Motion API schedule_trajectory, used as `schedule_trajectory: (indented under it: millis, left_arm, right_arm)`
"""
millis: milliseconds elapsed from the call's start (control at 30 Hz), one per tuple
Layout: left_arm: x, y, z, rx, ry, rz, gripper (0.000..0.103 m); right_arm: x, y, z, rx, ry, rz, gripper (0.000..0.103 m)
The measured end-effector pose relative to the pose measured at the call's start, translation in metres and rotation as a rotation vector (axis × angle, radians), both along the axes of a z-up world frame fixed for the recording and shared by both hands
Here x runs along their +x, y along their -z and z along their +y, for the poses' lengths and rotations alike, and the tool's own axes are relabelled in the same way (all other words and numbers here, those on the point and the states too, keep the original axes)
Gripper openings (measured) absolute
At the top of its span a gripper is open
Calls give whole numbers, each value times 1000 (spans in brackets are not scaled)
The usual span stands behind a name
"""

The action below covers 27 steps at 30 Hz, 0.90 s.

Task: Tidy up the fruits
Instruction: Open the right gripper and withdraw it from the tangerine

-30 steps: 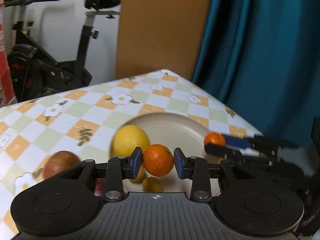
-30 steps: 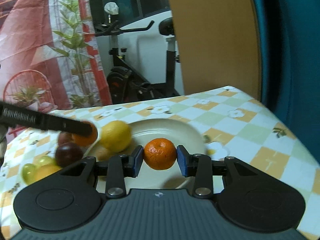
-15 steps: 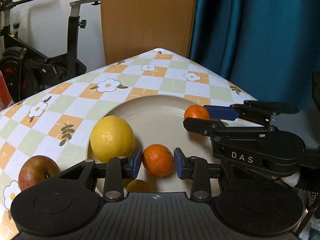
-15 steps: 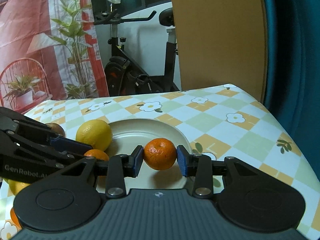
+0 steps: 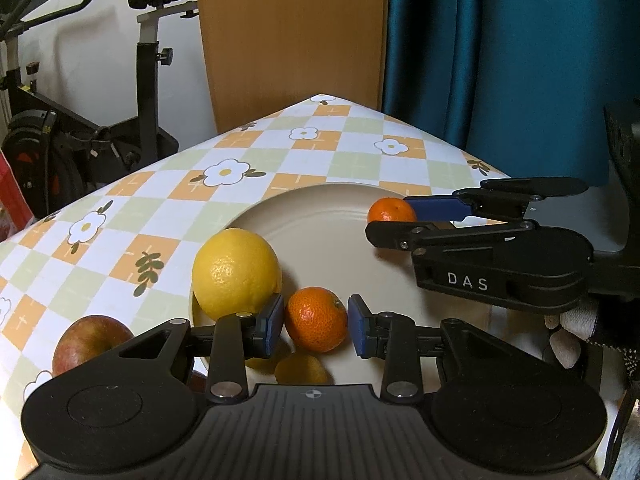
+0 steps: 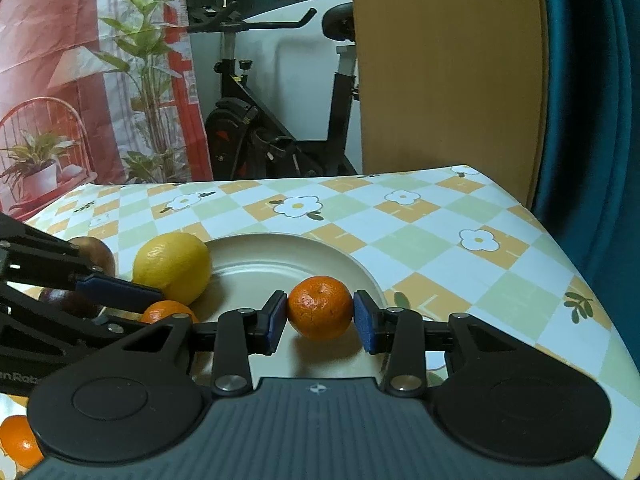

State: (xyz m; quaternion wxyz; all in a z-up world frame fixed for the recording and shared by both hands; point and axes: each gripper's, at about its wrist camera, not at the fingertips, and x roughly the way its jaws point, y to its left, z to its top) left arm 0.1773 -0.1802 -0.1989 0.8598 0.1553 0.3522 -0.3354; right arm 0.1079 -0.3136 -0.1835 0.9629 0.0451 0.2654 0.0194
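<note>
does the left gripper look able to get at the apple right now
Probably not yet: the left gripper has a tangerine between its jaws. The apple sits apart on the tablecloth, outside the plate, otherwise unobstructed.
</note>
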Motion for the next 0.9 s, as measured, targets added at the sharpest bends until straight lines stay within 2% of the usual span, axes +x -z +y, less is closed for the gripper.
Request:
schedule_trajectory:
  millis: [333, 533, 800, 900]
  left_arm:
    - [-1, 1, 1, -1, -5, -8, 38]
    - [5, 11, 2, 15, -40, 36, 38]
    - [6, 4, 7, -16, -40, 53, 40]
    - [2, -2, 9, -31, -33, 45, 50]
  right_arm:
    - [4, 2, 0, -4, 17, 32, 39]
    - [4, 2, 2, -13, 14, 33, 40]
    - [-8, -2, 1, 8, 30, -17, 45]
    - [-15, -4, 0, 31, 37, -23, 47]
